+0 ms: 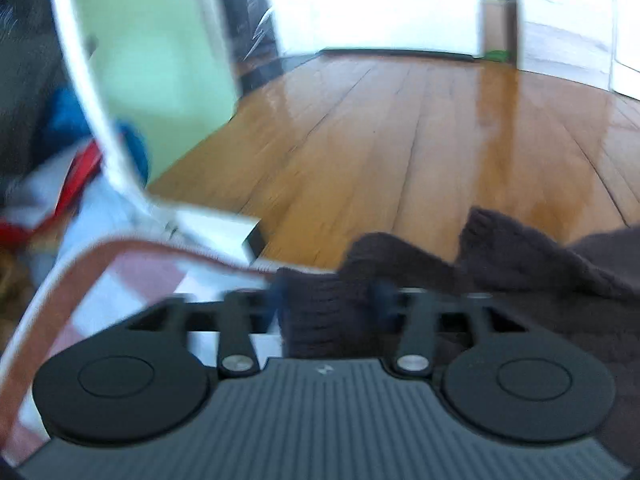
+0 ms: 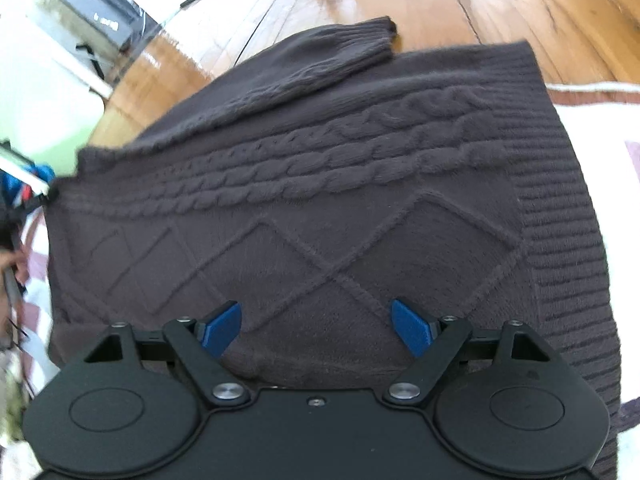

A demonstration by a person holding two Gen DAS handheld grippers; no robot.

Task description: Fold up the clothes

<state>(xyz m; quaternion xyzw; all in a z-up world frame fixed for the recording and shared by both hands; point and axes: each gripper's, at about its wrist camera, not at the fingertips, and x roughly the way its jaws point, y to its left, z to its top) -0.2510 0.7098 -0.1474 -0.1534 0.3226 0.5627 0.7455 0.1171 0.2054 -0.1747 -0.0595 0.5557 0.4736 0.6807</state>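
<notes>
Beneath the right gripper (image 2: 316,330) – jaws spread wide – lies the dark cable-knit sweater (image 2: 320,184), unpinched.

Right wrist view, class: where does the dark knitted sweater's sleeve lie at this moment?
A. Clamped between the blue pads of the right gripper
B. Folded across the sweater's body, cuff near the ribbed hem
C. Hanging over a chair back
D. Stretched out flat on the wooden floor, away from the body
B: the sleeve lies folded over the cable-knit sweater, its cuff toward the ribbed hem, while the right gripper stands open.
</notes>
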